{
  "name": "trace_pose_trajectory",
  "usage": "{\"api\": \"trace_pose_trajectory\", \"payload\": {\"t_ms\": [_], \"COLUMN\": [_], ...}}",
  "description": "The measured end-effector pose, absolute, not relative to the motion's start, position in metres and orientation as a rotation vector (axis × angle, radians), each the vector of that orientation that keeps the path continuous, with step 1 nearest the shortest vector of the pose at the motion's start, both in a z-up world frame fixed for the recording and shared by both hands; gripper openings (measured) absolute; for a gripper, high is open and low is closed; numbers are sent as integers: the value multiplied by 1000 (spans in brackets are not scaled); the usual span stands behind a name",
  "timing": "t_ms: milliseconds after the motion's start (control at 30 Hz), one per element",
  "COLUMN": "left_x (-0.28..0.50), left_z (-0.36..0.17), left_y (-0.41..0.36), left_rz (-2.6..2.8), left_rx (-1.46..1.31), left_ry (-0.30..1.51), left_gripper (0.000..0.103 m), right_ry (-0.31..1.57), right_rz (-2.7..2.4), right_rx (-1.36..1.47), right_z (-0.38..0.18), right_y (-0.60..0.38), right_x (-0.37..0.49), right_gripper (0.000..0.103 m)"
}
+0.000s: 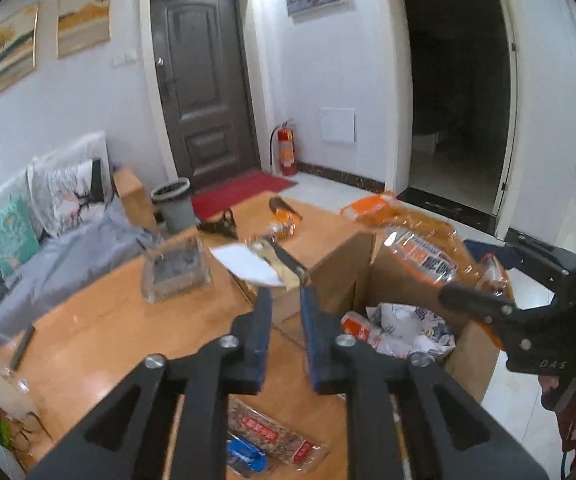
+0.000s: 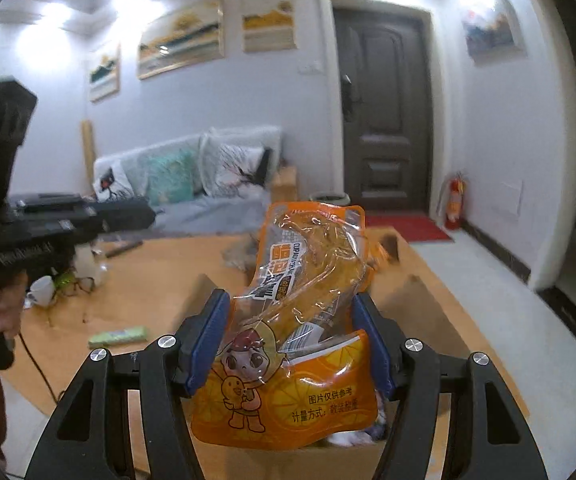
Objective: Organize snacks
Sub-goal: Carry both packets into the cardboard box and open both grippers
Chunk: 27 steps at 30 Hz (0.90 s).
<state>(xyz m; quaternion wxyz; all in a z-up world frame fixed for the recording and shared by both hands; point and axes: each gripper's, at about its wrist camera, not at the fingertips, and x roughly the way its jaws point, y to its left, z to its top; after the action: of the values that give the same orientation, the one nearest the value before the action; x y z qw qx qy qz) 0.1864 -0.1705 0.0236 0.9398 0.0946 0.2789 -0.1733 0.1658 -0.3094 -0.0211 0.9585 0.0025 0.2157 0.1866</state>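
My right gripper (image 2: pixel 290 304) is shut on an orange and clear snack bag (image 2: pixel 288 392), its blue pads pressing both sides. In the left wrist view that bag (image 1: pixel 420 240) hangs above an open cardboard box (image 1: pixel 472 352), with the right gripper (image 1: pixel 468 304) clamped on its lower end. Several crumpled snack packets (image 1: pixel 400 328) lie inside the box. My left gripper (image 1: pixel 286 316) is shut with nothing between its pads, above the wooden table (image 1: pixel 107 320) just left of the box. A brown and a blue snack packet (image 1: pixel 271 440) lie on the table under it.
A glass dish (image 1: pixel 175 272), a white paper (image 1: pixel 247 264) and another orange snack (image 1: pixel 283 216) lie further along the table. A white cup (image 2: pixel 43 290), glasses (image 2: pixel 75 284) and a green pack (image 2: pixel 117 336) sit near the left. A sofa (image 1: pixel 47 248) and bin (image 1: pixel 173 206) stand beyond.
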Motion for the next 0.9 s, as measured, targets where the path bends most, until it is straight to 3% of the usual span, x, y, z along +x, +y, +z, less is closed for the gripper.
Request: {"api": "trace_pose_trajectory", "payload": {"t_ms": [100,233,800,900], "left_x": [187,188,191,187], "left_z": [17,21,23,25], "left_y": [-174,-173,-178,-178], "left_rz": [-349,-369,-414,-419], "left_rx": [202,180,146,142], "left_ry": [582,570,574,566], "left_gripper": [20,38,46,54], "right_ry": [464,506,553,551], "right_rz": [374,396,422,420], "right_rx": [-1,1,0,-16], "right_z": [-29,-36,-54,-54], "right_y": [-315,-317,-300,-299], "right_x": [175,189,212,210], "right_gripper": [60,60,70,70]}}
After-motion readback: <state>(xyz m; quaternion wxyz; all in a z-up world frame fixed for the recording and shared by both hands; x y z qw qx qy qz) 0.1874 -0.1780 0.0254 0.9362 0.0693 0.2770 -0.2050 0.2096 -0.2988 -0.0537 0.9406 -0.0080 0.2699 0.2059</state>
